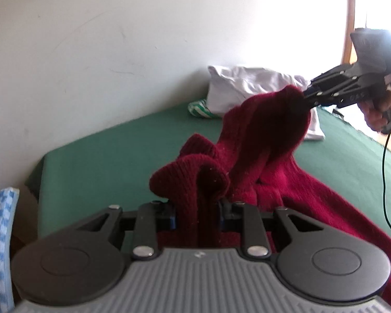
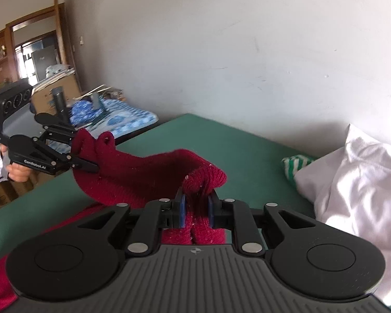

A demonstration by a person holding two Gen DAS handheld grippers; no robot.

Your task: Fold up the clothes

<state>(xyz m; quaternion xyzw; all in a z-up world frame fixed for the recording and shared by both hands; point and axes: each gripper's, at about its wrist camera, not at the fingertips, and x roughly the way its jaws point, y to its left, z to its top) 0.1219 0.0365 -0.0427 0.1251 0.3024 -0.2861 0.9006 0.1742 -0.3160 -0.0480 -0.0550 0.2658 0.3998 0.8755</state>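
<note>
Over the green bed (image 1: pixel 96 161), the dark red knitted garment (image 1: pixel 260 140) hangs stretched from the left gripper (image 1: pixel 198 212) toward the right gripper (image 1: pixel 303 98) at two o'clock, both nearly closed and pinching bunched knit, its lower part cut off below.

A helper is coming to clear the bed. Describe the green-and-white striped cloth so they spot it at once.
Start at the green bed cover along the white wall. At its far end lies a crumpled white garment; the green-and-white striped cloth is bunched against the wall side of it. It is the only striped item there, apart from the dark red sweater.
</note>
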